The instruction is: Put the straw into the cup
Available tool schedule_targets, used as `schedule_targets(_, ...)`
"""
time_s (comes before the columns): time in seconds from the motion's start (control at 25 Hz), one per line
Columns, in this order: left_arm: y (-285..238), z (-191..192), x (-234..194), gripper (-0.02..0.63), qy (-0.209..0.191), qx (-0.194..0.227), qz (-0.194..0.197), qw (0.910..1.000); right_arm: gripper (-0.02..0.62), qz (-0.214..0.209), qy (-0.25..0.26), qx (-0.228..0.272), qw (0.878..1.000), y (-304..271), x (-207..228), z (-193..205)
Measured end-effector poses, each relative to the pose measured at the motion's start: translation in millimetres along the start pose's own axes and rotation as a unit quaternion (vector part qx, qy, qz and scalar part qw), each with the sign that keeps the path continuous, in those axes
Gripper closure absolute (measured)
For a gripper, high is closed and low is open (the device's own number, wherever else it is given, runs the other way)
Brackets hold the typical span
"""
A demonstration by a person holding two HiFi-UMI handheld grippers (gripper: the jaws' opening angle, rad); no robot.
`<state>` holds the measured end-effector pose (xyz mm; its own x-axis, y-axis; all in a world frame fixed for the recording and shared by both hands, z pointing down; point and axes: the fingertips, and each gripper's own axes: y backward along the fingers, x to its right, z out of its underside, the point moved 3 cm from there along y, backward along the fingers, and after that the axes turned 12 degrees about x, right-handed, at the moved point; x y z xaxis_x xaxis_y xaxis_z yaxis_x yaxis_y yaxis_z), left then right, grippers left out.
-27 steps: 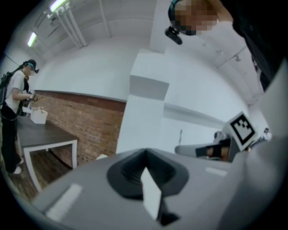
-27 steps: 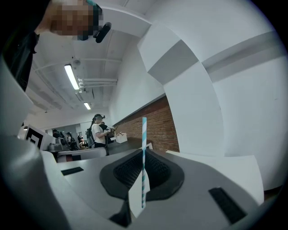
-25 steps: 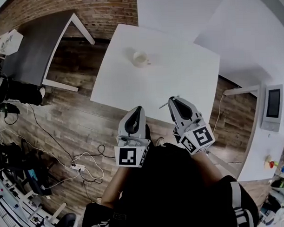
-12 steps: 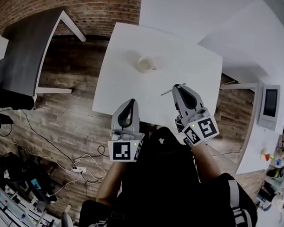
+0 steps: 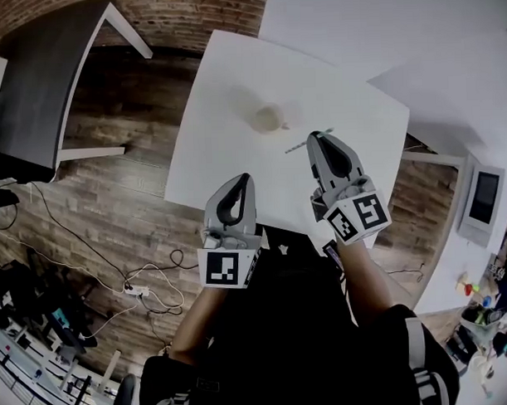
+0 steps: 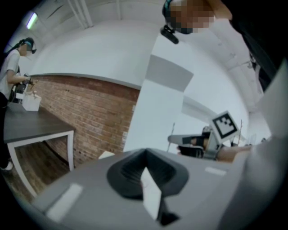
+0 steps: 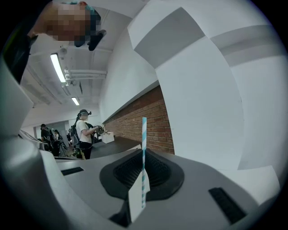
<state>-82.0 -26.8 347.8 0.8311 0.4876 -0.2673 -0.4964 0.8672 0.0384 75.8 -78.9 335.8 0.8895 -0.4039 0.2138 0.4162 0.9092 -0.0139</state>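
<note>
A pale cup (image 5: 269,118) stands on the white table (image 5: 225,99) in the head view. My right gripper (image 5: 318,137) hovers just right of the cup and is shut on a blue-and-white striped straw (image 5: 305,142), which pokes out leftward from the jaws. In the right gripper view the straw (image 7: 144,157) rises upright from the closed jaws of the right gripper (image 7: 140,197). My left gripper (image 5: 239,183) sits near the table's front edge, jaws together with nothing between them; in its own view the left gripper (image 6: 150,197) looks up at walls, not at the cup.
A dark table with white legs (image 5: 50,88) stands to the left over a wooden floor with cables (image 5: 148,284). A brick wall (image 5: 189,17) runs along the back. People stand in the background (image 7: 84,132). A wall-mounted screen (image 5: 484,199) is at the right.
The right gripper has carried the straw forward and closer to the cup. The left gripper has shifted slightly right along the table's front edge.
</note>
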Motion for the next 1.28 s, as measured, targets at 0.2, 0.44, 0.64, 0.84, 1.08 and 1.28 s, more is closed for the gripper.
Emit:
schedule_targets(0.2,-17.6,17.1,-14.5,0.601,0.011,-0.027,-0.013,0.9995,0.578,-0.002,-0.011,-0.013,1.000,-29.9,18.2,11.6)
schedule_targets(0.44,-35.8,31.9,-23.2,0.601,0.014,-0.044,-0.022,0.9987,0.578,-0.011,-0.023,-0.031,0.999,-60.2,34.9,34.8)
schedule_targets(0.64,-46.5,45.0,-33.0,0.601,0.025,-0.061,-0.036,0.9972,0.578,-0.019,-0.024,-0.051,0.998,-77.1,41.9,56.6)
schedule_targets(0.84,-61.6,55.4,-38.3,0.601,0.030,-0.069,-0.047,0.9961,0.578,-0.022,-0.035,-0.083,0.996,-83.2,54.3,84.5)
schedule_targets(1.08,-70.2,64.2,-48.2,0.601,0.041,-0.074,-0.064,0.9944,0.578,-0.029,-0.046,-0.112,0.992,-87.7,57.5,108.9)
schedule_targets(1.28,-75.7,69.0,-46.5,0.601,0.045,-0.077,-0.068,0.9937,0.578,-0.034,-0.053,-0.125,0.990,-87.8,62.1,117.8)
